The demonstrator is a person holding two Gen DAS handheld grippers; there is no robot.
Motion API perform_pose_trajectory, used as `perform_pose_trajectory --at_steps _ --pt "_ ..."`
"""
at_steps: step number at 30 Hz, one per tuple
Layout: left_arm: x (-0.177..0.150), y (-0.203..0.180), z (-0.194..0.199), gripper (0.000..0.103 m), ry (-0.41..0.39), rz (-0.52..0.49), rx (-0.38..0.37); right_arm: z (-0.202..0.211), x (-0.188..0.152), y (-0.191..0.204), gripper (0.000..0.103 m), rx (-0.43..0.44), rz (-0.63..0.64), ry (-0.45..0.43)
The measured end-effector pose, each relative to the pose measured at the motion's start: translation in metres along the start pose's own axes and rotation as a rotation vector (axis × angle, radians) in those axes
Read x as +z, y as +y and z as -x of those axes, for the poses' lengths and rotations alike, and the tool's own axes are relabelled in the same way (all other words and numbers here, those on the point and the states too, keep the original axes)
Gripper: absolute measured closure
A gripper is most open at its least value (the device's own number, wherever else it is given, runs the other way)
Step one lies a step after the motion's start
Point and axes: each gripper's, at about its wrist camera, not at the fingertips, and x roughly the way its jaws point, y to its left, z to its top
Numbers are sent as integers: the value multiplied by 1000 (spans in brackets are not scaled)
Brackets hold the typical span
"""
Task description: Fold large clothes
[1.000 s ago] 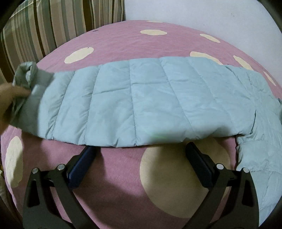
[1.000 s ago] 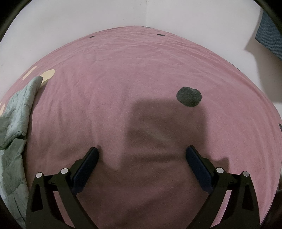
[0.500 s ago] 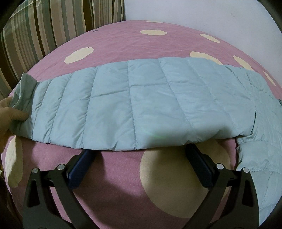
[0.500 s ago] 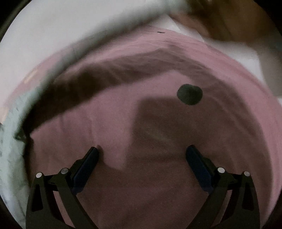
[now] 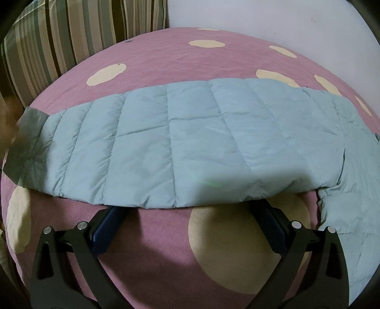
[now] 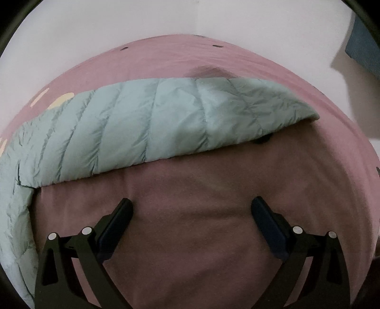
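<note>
A pale blue quilted down jacket lies spread on a pink bed. In the left wrist view one sleeve (image 5: 180,145) stretches flat across, its grey cuff (image 5: 26,145) at the bed's left edge. My left gripper (image 5: 190,211) is open and empty, its fingertips just under the sleeve's near hem. In the right wrist view the other sleeve (image 6: 166,126) lies flat across the bed. My right gripper (image 6: 192,211) is open and empty, a short way in front of that sleeve.
The pink sheet (image 5: 154,59) has cream dots. A striped cushion (image 5: 59,38) stands at the back left. White walls (image 6: 166,19) close the back. A small dark spot (image 6: 261,140) peeks from under the right sleeve's hem.
A bare hand straightened the left cuff and withdrew. The right sleeve was thrown out across the bed and now lies flat, covering the dark spot. Both grippers stayed still.
</note>
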Motion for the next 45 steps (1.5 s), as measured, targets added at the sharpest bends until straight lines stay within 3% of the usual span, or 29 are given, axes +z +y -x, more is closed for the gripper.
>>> perform_pose_trajectory --at_steps 45 --pt "-1 -1 1 2 -2 -4 3 -4 4 4 4 3 -2 0"
